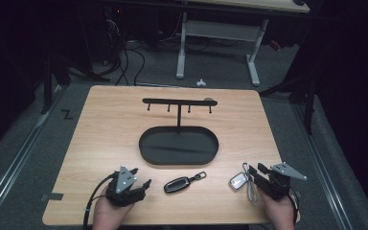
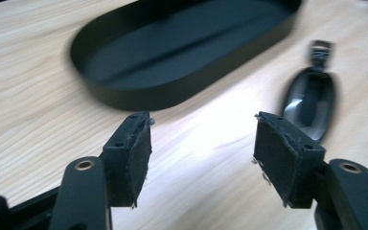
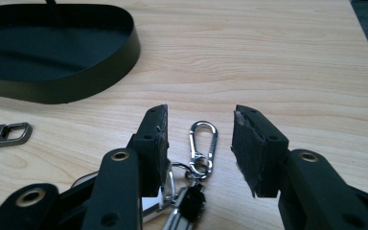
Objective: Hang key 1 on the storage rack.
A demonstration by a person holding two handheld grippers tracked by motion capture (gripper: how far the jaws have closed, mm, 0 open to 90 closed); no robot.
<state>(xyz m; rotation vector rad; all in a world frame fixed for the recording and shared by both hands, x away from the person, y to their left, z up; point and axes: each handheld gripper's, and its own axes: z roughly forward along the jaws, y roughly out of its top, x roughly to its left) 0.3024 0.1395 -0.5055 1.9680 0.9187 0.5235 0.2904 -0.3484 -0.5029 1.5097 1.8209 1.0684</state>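
A black oval tray [image 1: 148, 148] with an upright hook rack [image 1: 178, 102] stands mid-table. In front of it lies a black car key fob [image 1: 176, 184] with a small metal clasp [image 1: 200, 175]. A silver key fob [image 1: 238, 181] with a carabiner [image 3: 203, 139] lies to the right. My left gripper [image 1: 142, 178] is open near the table's front edge, left of the black fob [image 2: 311, 103], with nothing between its pads. My right gripper [image 1: 256, 169] is open over the silver key set; the carabiner lies between its jaws. The tray rim [image 2: 124, 96] [image 3: 100, 67] shows ahead of both grippers.
The wooden table [image 1: 110, 124] ends just behind my hands at the front edge. A white-legged desk [image 1: 220, 33] and cables stand on the grey floor beyond the far edge. Bare wood lies left and right of the tray.
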